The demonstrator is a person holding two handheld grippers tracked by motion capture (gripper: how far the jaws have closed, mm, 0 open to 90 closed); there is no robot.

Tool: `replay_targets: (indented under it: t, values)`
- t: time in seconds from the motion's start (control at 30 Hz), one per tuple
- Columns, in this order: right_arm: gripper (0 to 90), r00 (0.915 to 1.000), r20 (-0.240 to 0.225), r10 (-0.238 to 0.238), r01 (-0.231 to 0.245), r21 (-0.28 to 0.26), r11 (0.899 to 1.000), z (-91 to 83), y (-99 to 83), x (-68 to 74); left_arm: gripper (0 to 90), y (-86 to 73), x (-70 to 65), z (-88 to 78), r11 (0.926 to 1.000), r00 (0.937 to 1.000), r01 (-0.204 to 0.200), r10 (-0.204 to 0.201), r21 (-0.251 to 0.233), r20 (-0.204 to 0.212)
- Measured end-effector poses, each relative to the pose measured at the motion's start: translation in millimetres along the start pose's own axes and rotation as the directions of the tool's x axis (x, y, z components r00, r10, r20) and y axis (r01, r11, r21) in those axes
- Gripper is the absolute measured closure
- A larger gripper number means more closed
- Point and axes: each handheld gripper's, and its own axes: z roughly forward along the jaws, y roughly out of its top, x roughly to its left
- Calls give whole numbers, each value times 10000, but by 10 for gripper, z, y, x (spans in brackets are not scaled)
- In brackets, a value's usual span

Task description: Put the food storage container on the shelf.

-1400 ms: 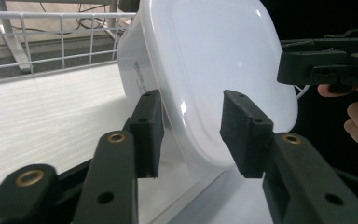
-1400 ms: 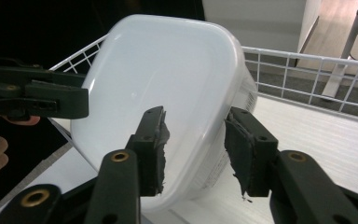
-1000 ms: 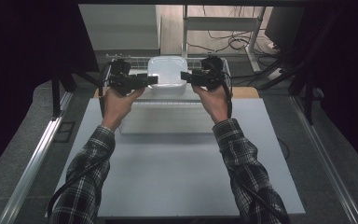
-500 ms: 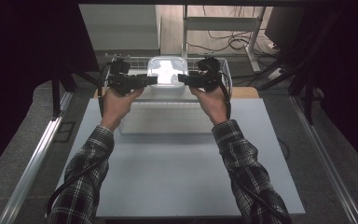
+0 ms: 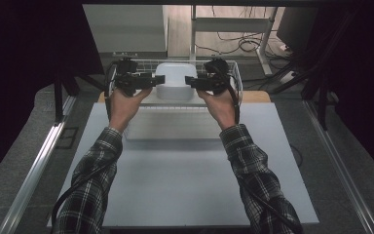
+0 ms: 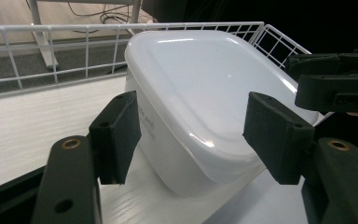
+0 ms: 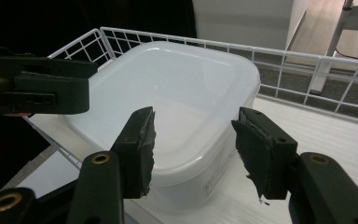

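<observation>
Setting white lidded plastic tub (image 5: 174, 80) in white wire basket (image 5: 234, 78).
Left gripper (image 5: 152, 80) at 9 o'clock has just been opening, pads clear; right gripper (image 5: 189, 81) at 3 o'clock gaping, gripping nothing; withdrawal remaining.

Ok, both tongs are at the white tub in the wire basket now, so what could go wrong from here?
1. The left tongs have just been opening and the pads stand off the white tub, so a lift now could miss.
2. The right tongs are also off it, over a smooth, rounded lid: a grip may slide.
3. The wire basket rim stands close behind: it could snag.
</observation>
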Motion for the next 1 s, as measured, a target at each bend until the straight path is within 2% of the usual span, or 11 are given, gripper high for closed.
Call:
replay_targets:
  t: [0.13, 0.27, 0.3, 0.37, 0.4, 0.43, 0.5, 0.6, 0.77, 1.0]
  values:
    - [448, 10000, 64, -62, 62, -87, 9999, -25, 5, -10, 343, 10, -22, -34, 9999, 9999, -116, 117, -125, 38]
    - [399, 9999, -97, -86, 85, -169, 9998, -77, 3, -33, 279, 6, -61, -93, 9991, 9982, -374, 383, -187, 472]
    - [377, 9998, -186, -65, 61, -197, 9998, -90, -2, -39, 258, -3, -71, -103, 9988, 9967, -431, 445, -220, 674]
    - [324, 9989, -450, -87, 79, -195, 9998, -113, -18, -48, 223, -30, -92, -117, 9978, 9947, -630, 643, -185, 805]
    - [299, 9984, -538, -163, 155, -153, 9998, -122, -31, -47, 194, -47, -101, -119, 9973, 9940, -712, 723, -160, 827]
    - [234, 9973, -600, -412, 400, -226, 9989, -141, -61, -33, 134, -66, -107, -117, 9969, 9934, -778, 781, -70, 843]
    - [205, 9964, -637, -555, 537, -294, 9981, -148, -80, -27, 127, -109, -114, -119, 9953, 9917, -960, 949, 92, 872]
    - [124, 9944, -651, -837, 824, -222, 9964, -151, -144, -5, 94, -177, -108, -123, 9953, 9913, -961, 945, 132, 918]
    - [82, 9909, -692, -1150, 1148, -76, 9934, -160, -238, 32, 76, -290, -90, -143, 9942, 9891, -1055, 1030, 187, 1055]
    - [52, 9875, -740, -1394, 1402, 52, 9901, -179, -330, 54, 60, -409, -124, -177, 9879, 9834, -1544, 1520, 166, 993]
